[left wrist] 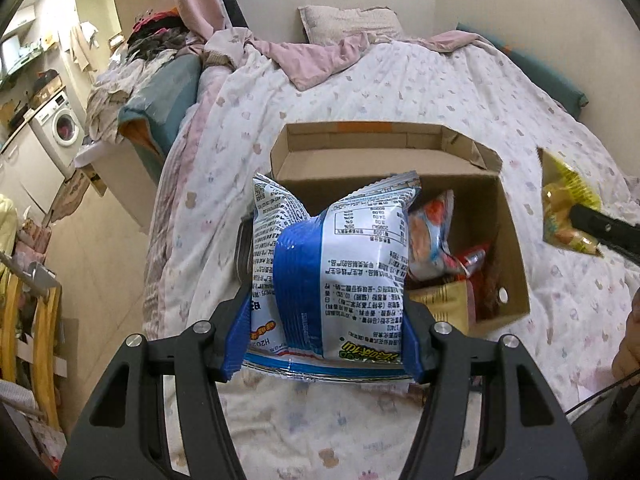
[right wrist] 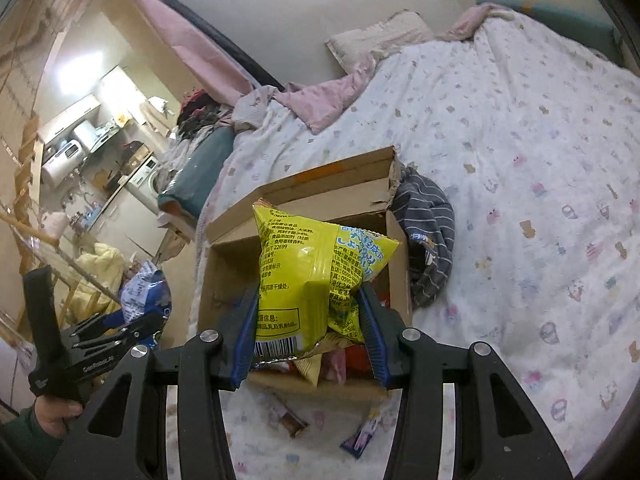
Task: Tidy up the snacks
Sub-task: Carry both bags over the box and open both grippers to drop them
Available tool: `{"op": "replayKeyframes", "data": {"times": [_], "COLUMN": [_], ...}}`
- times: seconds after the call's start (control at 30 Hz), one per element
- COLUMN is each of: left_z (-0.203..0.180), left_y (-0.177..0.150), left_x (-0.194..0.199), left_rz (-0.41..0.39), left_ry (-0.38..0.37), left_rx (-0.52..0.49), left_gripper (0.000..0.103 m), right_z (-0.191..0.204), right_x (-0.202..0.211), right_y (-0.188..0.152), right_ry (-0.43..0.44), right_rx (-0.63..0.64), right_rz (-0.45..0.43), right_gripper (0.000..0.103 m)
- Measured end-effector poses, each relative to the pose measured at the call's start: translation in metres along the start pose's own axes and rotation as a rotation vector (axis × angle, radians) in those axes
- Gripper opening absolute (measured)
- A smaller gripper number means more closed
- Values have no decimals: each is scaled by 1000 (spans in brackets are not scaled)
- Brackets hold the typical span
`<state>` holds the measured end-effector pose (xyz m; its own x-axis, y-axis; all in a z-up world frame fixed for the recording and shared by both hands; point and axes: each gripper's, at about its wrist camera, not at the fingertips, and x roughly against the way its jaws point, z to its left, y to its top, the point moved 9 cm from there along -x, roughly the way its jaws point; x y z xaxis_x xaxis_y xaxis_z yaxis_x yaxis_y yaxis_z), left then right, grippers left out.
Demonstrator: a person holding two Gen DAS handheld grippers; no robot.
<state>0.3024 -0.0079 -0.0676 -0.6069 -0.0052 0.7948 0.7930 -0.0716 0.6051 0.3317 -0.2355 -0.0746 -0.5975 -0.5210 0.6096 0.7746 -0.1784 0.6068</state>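
Clamped between the blue pads of the left gripper [left wrist: 322,344] is a blue-and-white snack bag [left wrist: 332,264], seen in the left wrist view. Dense Chinese print and a nutrition table are shown upside down on its back; green characters are seen near its lower seam. At twelve o'clock beyond it, an open cardboard box [left wrist: 508,248] of snacks rests on the patterned quilt [left wrist: 400,88]. At three o'clock a yellow snack bag [left wrist: 564,204] is held aloft.

In the right wrist view, the right gripper [right wrist: 310,332] is closed on that yellow bag [right wrist: 304,276]; "22699", a barcode and Chinese text are legible. "GenRobot" may be printed on the left gripper [right wrist: 116,330] at nine o'clock, though this is blurred. Two small packets [right wrist: 288,416] lie on the quilt at six o'clock.
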Motion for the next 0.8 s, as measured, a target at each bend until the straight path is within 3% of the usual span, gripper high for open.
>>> {"op": "replayKeyframes", "data": {"times": [0.3,0.43,0.63,0.8], "left_z": [-1,-6,-14,-17], "left_y": [11,15,21,14], "left_x": [-45,-60,-72,-78], "left_rz": [1,-33,9,28], "left_ry": [-18,22,-62,-66], "left_rx": [27,-9,52,46], "left_gripper": [58,58,58,58], "right_z": [4,9,3,-4], "right_x": [-46,-57,-71,-71], "right_y": [8,2,-11,-13], "right_ry": [-25,-26,-75,-93], "right_rx": [9,-5,13,-2], "right_rz": [54,73,123,132], "right_gripper": [49,49,49,50]}}
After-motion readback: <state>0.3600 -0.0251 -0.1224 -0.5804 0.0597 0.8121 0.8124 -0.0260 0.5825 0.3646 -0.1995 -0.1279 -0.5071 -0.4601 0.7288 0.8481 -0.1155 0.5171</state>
